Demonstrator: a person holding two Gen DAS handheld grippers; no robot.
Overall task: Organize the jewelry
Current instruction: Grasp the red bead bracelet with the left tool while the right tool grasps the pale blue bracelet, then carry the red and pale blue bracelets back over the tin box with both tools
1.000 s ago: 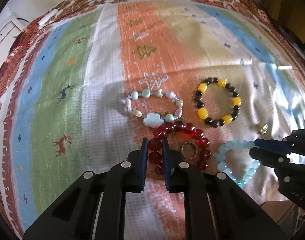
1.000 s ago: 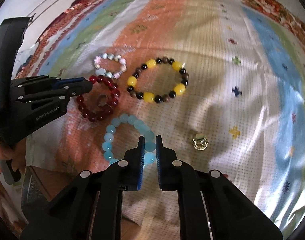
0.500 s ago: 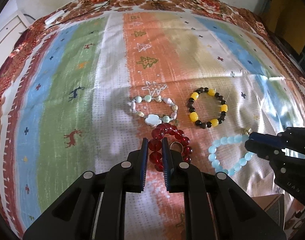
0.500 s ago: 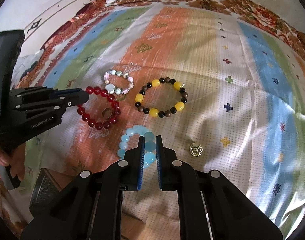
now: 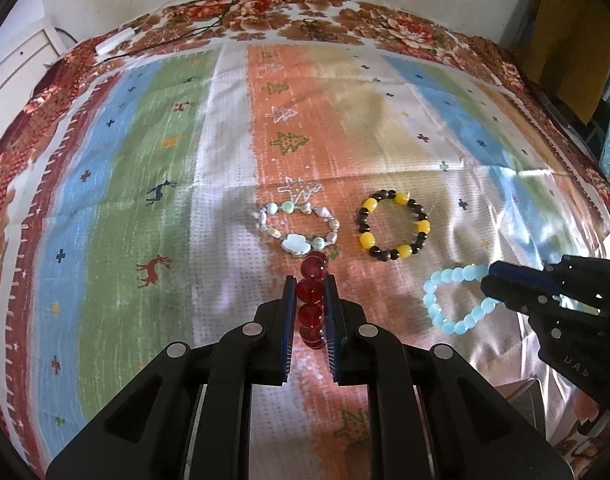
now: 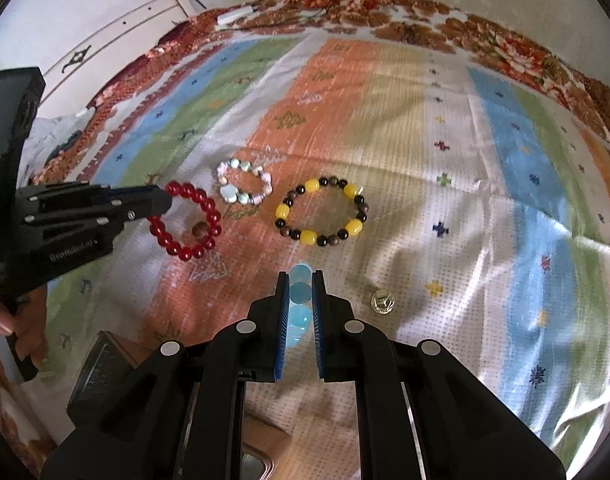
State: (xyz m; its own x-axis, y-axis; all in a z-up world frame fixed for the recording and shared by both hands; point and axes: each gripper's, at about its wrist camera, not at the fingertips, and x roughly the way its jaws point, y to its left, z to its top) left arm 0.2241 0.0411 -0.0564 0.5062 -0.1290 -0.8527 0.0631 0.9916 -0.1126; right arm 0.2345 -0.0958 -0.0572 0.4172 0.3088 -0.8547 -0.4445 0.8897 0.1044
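Note:
My left gripper (image 5: 309, 286) is shut on the red bead bracelet (image 5: 311, 300) and holds it edge-on above the cloth; the right wrist view shows it as a hanging ring (image 6: 189, 220) at the left gripper's tip (image 6: 165, 200). My right gripper (image 6: 301, 280) is shut on the light blue bead bracelet (image 6: 299, 300), which also shows in the left wrist view (image 5: 457, 300). A pale shell bracelet (image 5: 299, 228) and a yellow-and-dark bead bracelet (image 5: 393, 230) lie flat on the striped cloth. A small brown ring (image 6: 199, 230) shows through the red bracelet's loop.
A gold ring (image 6: 382, 301) lies on the cloth right of my right gripper. A dark wooden box (image 6: 101, 364) sits at the near left edge. White cables (image 5: 117, 44) lie at the far edge of the striped cloth (image 5: 145, 160).
Both grippers have lifted and pulled back with their bracelets, the red one and the blue one now hanging off the cloth. The other bracelets have not moved.

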